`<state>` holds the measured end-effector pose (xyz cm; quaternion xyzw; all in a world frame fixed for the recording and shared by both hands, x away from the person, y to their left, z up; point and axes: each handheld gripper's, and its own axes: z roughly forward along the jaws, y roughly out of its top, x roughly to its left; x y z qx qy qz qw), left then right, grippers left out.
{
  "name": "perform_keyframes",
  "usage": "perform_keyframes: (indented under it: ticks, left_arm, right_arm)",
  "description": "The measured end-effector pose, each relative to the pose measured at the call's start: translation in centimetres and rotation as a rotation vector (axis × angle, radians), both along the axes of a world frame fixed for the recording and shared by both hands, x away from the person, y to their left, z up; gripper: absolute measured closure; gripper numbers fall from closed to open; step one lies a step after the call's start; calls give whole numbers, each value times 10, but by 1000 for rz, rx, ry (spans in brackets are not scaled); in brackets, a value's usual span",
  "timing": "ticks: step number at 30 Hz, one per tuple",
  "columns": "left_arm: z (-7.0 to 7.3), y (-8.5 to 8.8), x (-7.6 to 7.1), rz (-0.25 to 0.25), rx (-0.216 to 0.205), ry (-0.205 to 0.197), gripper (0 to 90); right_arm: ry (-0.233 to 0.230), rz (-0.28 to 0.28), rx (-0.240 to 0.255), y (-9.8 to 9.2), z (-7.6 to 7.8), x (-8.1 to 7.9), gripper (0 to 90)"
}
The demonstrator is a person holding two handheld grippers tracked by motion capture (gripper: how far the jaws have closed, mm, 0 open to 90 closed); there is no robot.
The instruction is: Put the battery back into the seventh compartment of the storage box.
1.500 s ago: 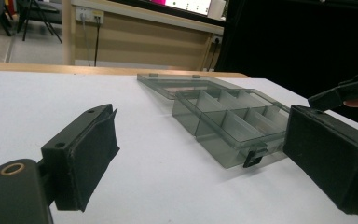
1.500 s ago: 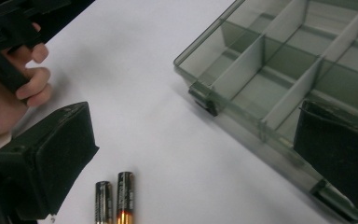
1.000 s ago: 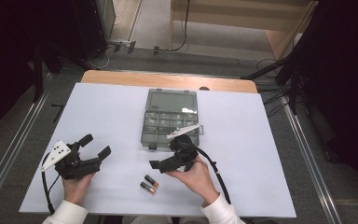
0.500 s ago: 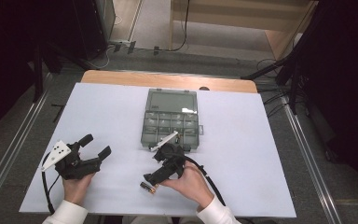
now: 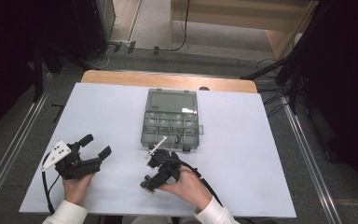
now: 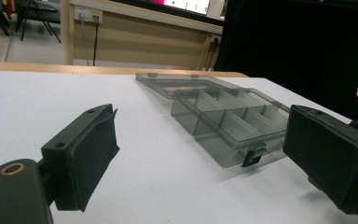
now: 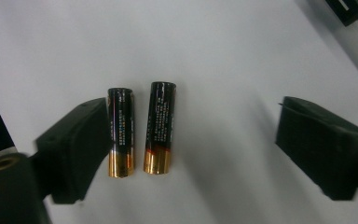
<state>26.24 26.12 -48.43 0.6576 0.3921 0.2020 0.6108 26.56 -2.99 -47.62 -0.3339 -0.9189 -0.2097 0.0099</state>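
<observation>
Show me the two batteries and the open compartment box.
Left battery (image 7: 120, 133), right gripper view, mid-body.
Right battery (image 7: 160, 127), right gripper view, mid-body.
Compartment box (image 5: 169, 124), high view, a middle divider.

Two batteries between the jaws, organiser box behind

On the white-topped table (image 5: 261, 154), the clear plastic compartment box (image 5: 170, 122) lies mid-table with its lid folded open toward the far edge. Nearer the person, the right gripper (image 5: 150, 183) points down over two black-and-gold cylindrical batteries (image 7: 142, 130), which lie side by side, just apart, between its parted jaws; one jaw stands right beside the nearer battery, the other well apart. The left gripper (image 5: 95, 147) sits left of them, near the front-left of the table, facing the box.
</observation>
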Motion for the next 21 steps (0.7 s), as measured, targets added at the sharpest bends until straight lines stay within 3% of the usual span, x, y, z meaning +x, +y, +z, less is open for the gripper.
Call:
perform_keyframes:
  ticks: [6, 13, 21]
  left_arm:
    - [0, 0, 0, 0, 0, 0, 96]
    - [0, 0, 0, 1, 0, 0, 96]
    - [0, 0, 0, 1, 2, 0, 96]
  right_arm:
    - [21, -32, -9, 0, 0, 0, 319]
    - [24, -4, 8, 2, 2, -3, 475]
    - [28, 25, -48, 11, -1, -8, 671]
